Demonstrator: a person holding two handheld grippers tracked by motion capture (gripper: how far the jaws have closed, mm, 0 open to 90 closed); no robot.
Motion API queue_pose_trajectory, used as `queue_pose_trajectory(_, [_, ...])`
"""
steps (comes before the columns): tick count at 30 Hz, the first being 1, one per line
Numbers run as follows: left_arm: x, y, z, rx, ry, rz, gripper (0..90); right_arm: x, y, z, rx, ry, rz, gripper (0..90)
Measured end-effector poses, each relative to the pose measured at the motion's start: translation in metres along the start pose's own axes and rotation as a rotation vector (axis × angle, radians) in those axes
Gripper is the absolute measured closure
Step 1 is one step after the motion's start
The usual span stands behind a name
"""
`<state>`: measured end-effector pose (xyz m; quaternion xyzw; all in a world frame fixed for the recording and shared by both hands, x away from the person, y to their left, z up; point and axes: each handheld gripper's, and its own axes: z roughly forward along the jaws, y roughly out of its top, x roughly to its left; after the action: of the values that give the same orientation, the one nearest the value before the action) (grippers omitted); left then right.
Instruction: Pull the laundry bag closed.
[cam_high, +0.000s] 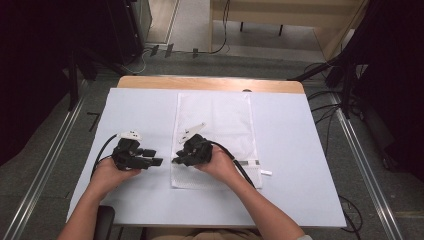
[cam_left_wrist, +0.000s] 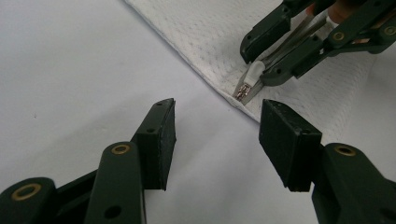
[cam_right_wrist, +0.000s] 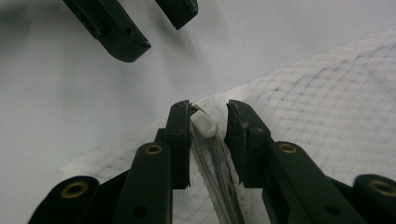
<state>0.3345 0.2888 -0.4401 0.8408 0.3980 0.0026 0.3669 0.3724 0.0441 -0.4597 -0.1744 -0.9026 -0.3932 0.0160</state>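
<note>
White mesh bag (cam_high: 215, 135) is laid flat mid-table (cam_high: 300, 150) in the high view; right gripper (cam_high: 176, 161) is set at its left edge, left gripper (cam_high: 157, 162) just beside that edge. Left gripper view: jaws are held apart over bare table beside the bag. Right gripper view: zipper pull (cam_right_wrist: 204, 125) at the bag's edge is seen between jaws not yet pressed on it.
</note>
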Motion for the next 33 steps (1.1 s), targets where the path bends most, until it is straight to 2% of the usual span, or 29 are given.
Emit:
queue_pose_trajectory(4, [0.000,0.000,0.000,-0.004,-0.003,-0.005,46.6,-0.001,-0.001,0.006,0.009,0.013,0.006,73.2])
queue_pose_trajectory(6, [0.000,0.000,0.001,-0.004,-0.002,-0.005,46.6,0.000,-0.001,0.008,0.012,0.013,-0.001,75.5])
queue_pose_trajectory(7, [-0.001,0.000,0.001,-0.002,-0.006,-0.004,46.7,0.002,0.000,0.008,0.012,0.013,-0.009,80.1])
queue_pose_trajectory(11, [-0.002,0.000,0.002,0.002,-0.005,-0.008,46.8,0.002,0.001,0.006,0.015,0.028,0.003,83.4])
queue_pose_trajectory(16, [-0.008,0.001,0.003,0.001,-0.024,-0.004,46.9,0.002,0.005,0.003,0.010,0.031,-0.007,84.0])
queue_pose_trajectory(20, [-0.014,0.000,0.007,0.013,-0.008,-0.008,46.4,0.004,0.012,0.000,0.004,0.031,-0.018,84.5])
queue_pose_trajectory(24, [-0.018,0.000,0.010,0.013,-0.021,-0.019,46.6,0.004,0.014,-0.002,0.001,0.030,-0.023,84.8])
queue_pose_trajectory(27, [-0.020,0.001,0.014,0.030,-0.027,-0.013,46.6,0.004,0.016,-0.004,-0.005,0.033,-0.017,85.2])
queue_pose_trajectory(33, [-0.017,0.006,0.027,0.041,-0.053,-0.039,47.5,0.004,0.017,-0.006,-0.016,0.030,-0.017,87.8])
